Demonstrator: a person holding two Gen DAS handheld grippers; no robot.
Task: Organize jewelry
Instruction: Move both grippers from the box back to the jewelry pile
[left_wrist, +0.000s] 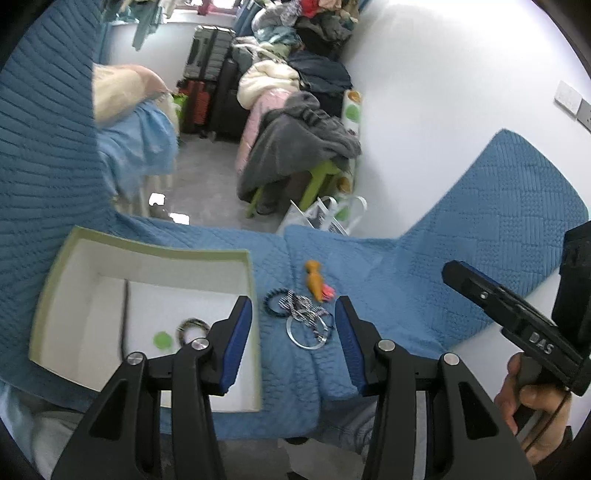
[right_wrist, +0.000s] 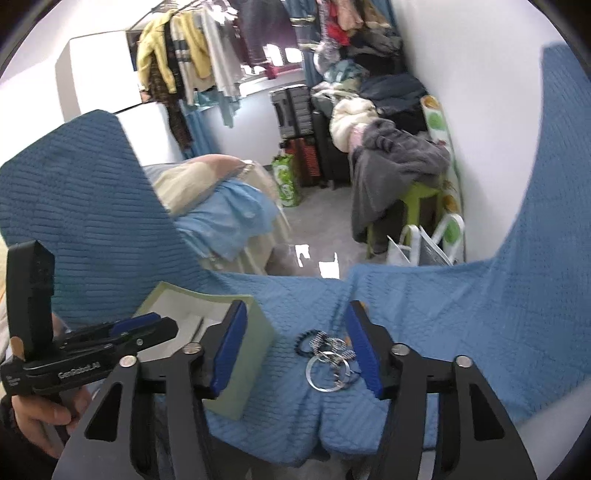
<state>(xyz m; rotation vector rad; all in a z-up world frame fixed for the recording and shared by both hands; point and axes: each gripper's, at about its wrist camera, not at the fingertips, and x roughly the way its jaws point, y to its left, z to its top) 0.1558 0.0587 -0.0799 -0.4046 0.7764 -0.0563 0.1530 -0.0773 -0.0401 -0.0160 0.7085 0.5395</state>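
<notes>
A pale green open box (left_wrist: 59, 273) with a white inside lies on the blue quilted cover; it holds a dark patterned bangle (left_wrist: 192, 326) and a green round piece (left_wrist: 161, 339). To its right lies a pile of jewelry: a dark bead bracelet (left_wrist: 273, 302), striped black-and-white pieces (left_wrist: 304, 310), a silver bangle (left_wrist: 308, 339) and an orange and pink ornament (left_wrist: 317, 282). My left gripper (left_wrist: 293, 317) is open, hovering just short of the pile. My right gripper (right_wrist: 295, 332) is open over the same pile (right_wrist: 328, 354), with the box (right_wrist: 243, 384) to its left. The left gripper also shows in the right wrist view (right_wrist: 147, 328).
The blue cover (left_wrist: 480, 240) drapes the seat and both sides. Beyond its edge is grey floor, a green stool (left_wrist: 317, 177) heaped with clothes, suitcases (left_wrist: 207, 74) and a white bag (left_wrist: 325, 218). The right gripper's body (left_wrist: 517, 321) is close at the right.
</notes>
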